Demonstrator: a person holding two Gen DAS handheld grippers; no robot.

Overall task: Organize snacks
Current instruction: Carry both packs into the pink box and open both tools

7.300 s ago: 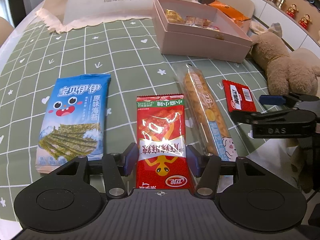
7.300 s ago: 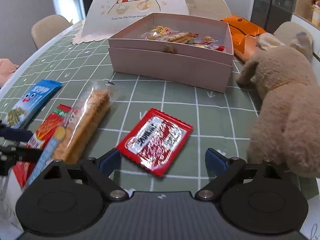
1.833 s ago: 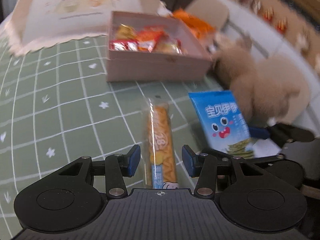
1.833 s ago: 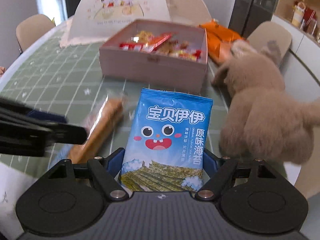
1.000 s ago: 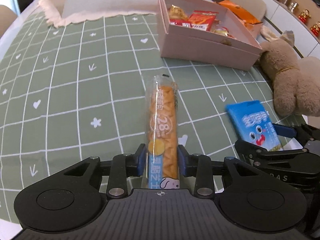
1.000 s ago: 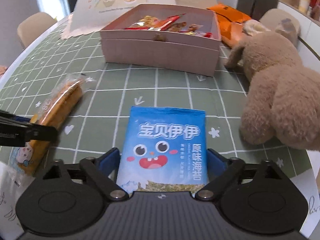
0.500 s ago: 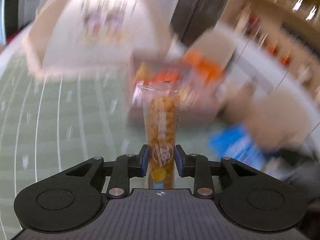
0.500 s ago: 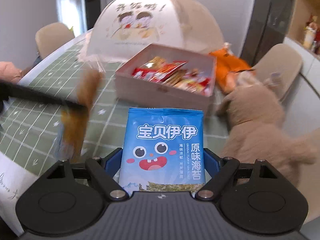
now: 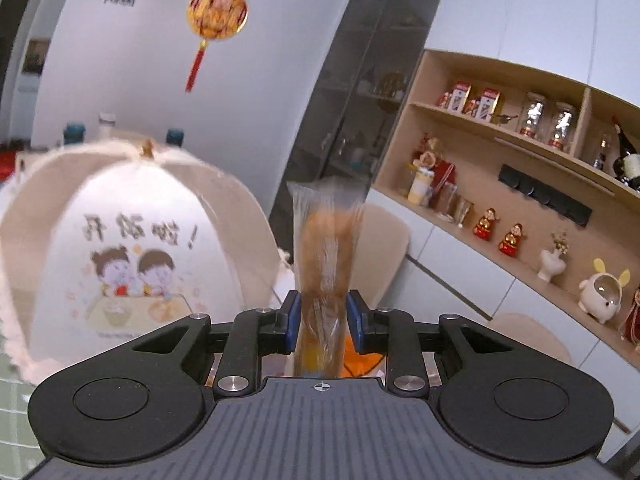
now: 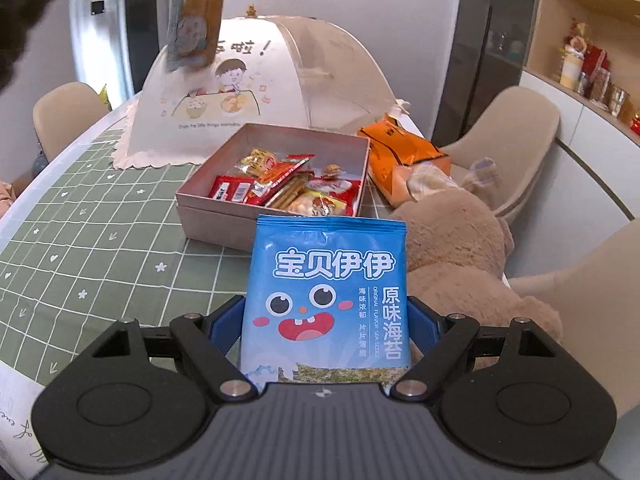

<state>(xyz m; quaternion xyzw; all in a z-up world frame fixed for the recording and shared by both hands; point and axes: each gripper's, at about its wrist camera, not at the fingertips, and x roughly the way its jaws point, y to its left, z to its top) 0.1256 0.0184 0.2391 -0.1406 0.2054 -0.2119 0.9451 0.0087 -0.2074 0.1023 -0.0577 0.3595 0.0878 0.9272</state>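
The left claw point(image 9: 320, 322) pinches a long clear-wrapped cracker pack point(image 9: 326, 264), its jaws closing on the lower part of the wrapper with the blue pads point(image 9: 291, 320) pressed on either side. The pack is lifted clear of the worktop and its long axis runs straight out along the claw's fingers, sealed clear end farthest away; it is blurred. From the right wrist view the same pack hangs high at the upper left point(image 10: 198, 16), above the food cover, printed end lowest.

The right claw point(image 10: 326, 332) stands wide, its pads bearing on the two side edges of a blue seaweed snack bag point(image 10: 326, 300). The bag is held above the worktop with its printed face to the camera, top seam pointing away toward the box.

Beyond the bag, an open pink box point(image 10: 212, 216) sits on the green checked worktop point(image 10: 80, 248), already holding several red and yellow snack packets point(image 10: 288, 188). Just right of the box lies an orange bag point(image 10: 404, 156), and a brown plush toy point(image 10: 460, 248) sprawls beside the box's right corner, close to the seaweed bag's right edge. Behind the box stands a domed mesh food cover point(image 10: 280, 68) with cartoon children on it; it fills the left of the left wrist view point(image 9: 132, 240). Beige chairs point(image 10: 516, 136) ring the worktop, and wall shelves point(image 9: 520, 152) carry bottles and figurines.
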